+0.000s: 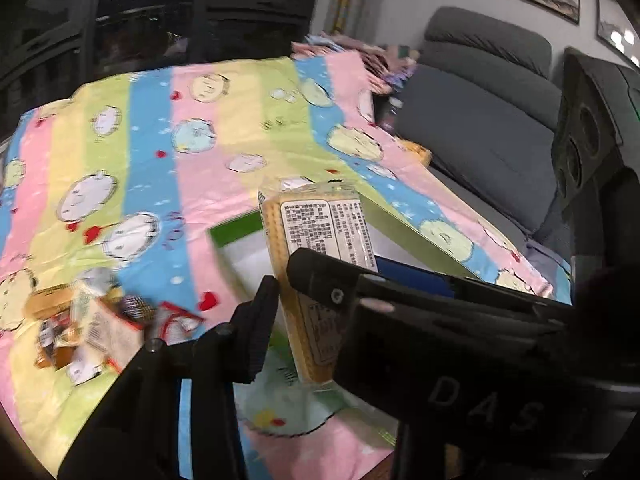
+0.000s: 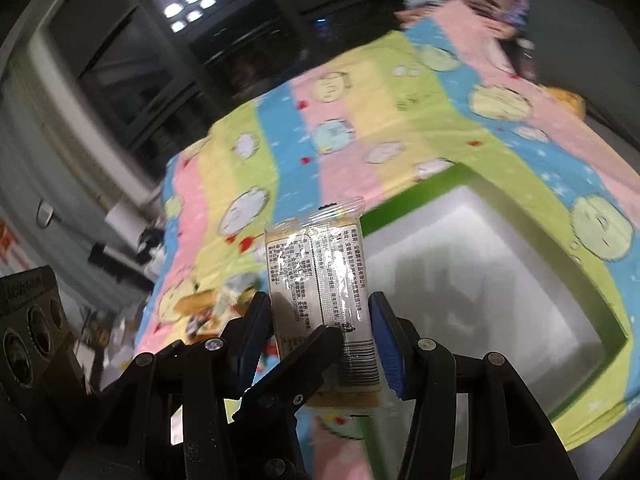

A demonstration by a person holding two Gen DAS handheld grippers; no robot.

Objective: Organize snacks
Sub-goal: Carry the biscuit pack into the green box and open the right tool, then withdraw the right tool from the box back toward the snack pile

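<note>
Left wrist: your left gripper is clamped on a cracker pack, lifted over the striped tablecloth near the green-rimmed box; snack pile lies left.

Right wrist: your right gripper grasps the same cracker pack, beside the box.

My left wrist camera looks forward and down along its fingers at the striped cloth, close above it, with a grey sofa at two o'clock. My right wrist camera tilts down likewise, dark windows at eleven o'clock. Both views share the cloth and the green-rimmed white box, low in frame.
</note>
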